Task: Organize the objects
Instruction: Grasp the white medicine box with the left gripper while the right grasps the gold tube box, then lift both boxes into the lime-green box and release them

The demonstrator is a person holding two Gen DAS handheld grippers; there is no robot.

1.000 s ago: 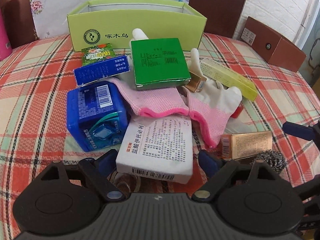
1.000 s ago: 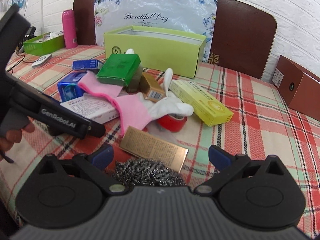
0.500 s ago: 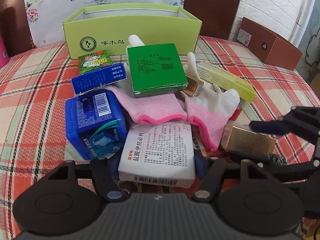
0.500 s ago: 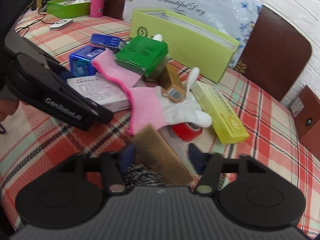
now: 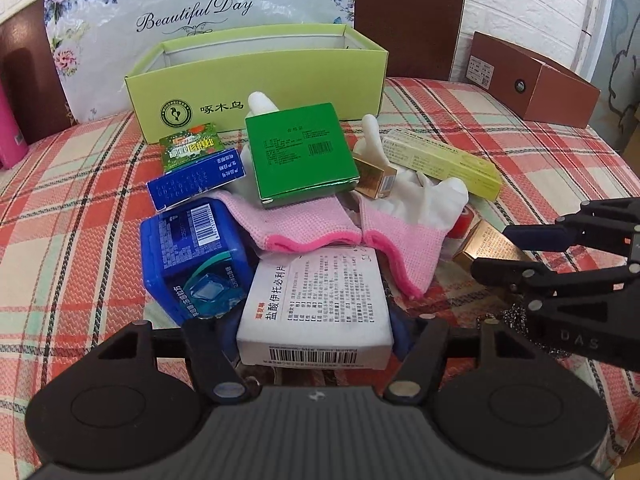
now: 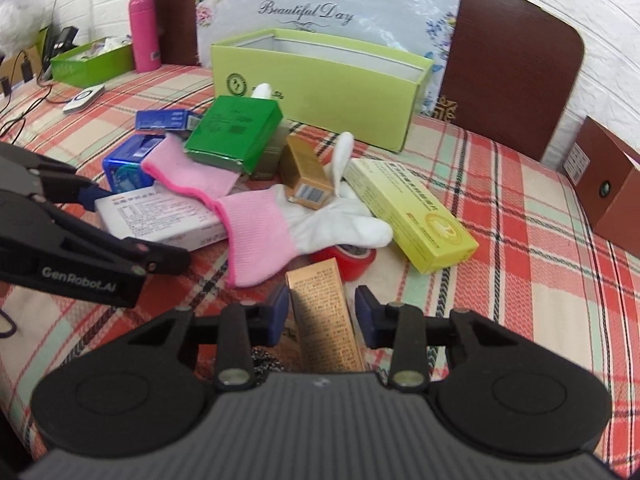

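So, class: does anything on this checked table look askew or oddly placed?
Yes. The flat green cardboard box sits tilted on a pink-cuffed white glove rather than flat, and a small gold carton lies on the second glove.

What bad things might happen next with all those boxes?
The right gripper is closing on the gold box, tilted, so it might slip. The left gripper holds the white box under the pink glove; lifting may drag that glove.
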